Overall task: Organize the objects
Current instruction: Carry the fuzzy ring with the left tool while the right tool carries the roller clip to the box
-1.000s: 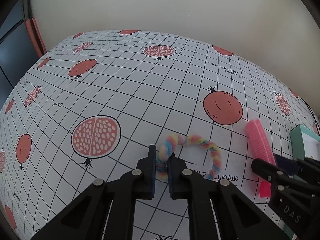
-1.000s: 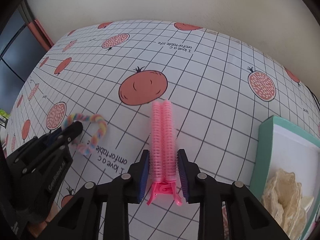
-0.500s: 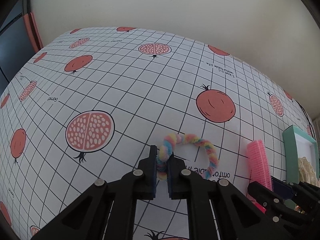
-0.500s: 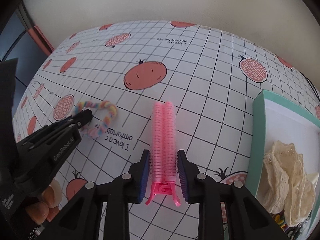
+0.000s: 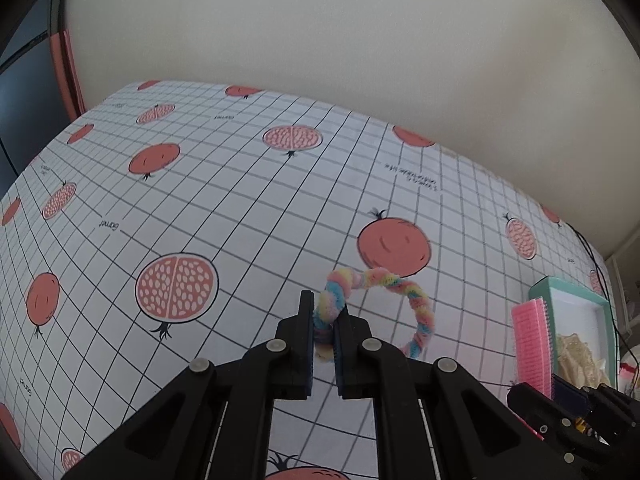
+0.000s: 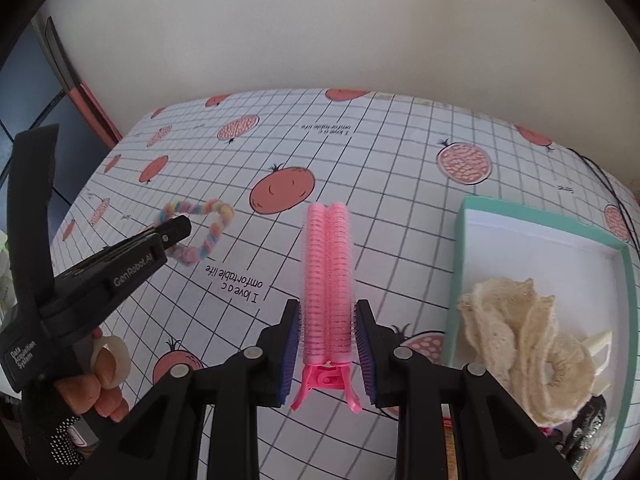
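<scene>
Both items now off the surface point(image 5: 248, 216) — a second ago each lay flat on the pomegranate-print cloth; now the horizon has dropped in both wrist views and the box sits closer.

Left claw point(image 5: 323, 336): narrow, pinched on one end of the pastel rainbow chenille hair tie point(image 5: 384, 300); the rest of the loop hangs free to the box side of the claw.

Right claw point(image 6: 327, 344): closed on the pink hair-roller clip point(image 6: 328, 276) near its hinged handle, the twin rollers pointing away from the camera.

Teal box point(image 6: 460, 264): open, white-lined, off to the right of the clip. Cream lace scrunchie point(image 6: 520, 340) already fills its near end; the far end shows bare lining.

Judgement: pick-up stage is done for both; what remains is carrying them to the box and releasing.

Room: cloth between clip and box wall is bare — a clear lane. The box wall is raised, so the clip needs to cross above the rim. Left claw is farther from the box than the right; the right should go first to avoid crowding. Dark cable point(image 6: 612, 184) trails beyond the box.
</scene>
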`<state>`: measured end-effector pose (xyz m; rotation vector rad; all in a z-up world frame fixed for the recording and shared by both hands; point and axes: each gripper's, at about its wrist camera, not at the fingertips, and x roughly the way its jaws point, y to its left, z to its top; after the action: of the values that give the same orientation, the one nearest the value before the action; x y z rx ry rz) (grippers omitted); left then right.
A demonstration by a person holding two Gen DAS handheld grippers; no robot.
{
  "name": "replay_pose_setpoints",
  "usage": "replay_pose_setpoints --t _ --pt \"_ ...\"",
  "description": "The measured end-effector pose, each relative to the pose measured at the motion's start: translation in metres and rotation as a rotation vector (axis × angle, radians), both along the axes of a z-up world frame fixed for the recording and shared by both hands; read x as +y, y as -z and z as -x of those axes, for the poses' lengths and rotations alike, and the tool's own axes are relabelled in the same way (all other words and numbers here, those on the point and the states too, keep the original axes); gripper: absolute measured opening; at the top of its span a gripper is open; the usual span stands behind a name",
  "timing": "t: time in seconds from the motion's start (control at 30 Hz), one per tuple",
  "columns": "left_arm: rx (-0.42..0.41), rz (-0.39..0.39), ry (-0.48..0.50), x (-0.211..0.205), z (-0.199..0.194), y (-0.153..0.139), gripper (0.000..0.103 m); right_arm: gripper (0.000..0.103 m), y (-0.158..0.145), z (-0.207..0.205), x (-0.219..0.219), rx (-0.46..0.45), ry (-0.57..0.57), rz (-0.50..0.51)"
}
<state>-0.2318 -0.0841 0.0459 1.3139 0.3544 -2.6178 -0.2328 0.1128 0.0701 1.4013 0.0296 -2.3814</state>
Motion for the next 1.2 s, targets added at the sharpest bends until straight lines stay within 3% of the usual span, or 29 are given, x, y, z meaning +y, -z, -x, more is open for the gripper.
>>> replay_pose_setpoints --t 0.43,0.67,0.9,1.2 --pt "0.090 -0.001 0.074 0.045 -0.006 -0.033 0.008 0.029 -0.040 -0.031 0.101 0.126 0.206 0.057" --pt "0.128 -0.003 0.142 0.094 -0.012 -0.046 0.008 0.029 -0.051 -0.051 0.155 0.208 0.320 0.044" --pt "0.164 -0.004 0.250 0.158 -0.014 -0.059 0.008 0.029 -0.044 -0.063 0.208 0.249 0.449 0.034" --pt "0.178 -0.006 0.349 0.217 -0.015 -0.049 0.008 0.029 -0.019 -0.072 0.260 0.221 0.570 0.081"
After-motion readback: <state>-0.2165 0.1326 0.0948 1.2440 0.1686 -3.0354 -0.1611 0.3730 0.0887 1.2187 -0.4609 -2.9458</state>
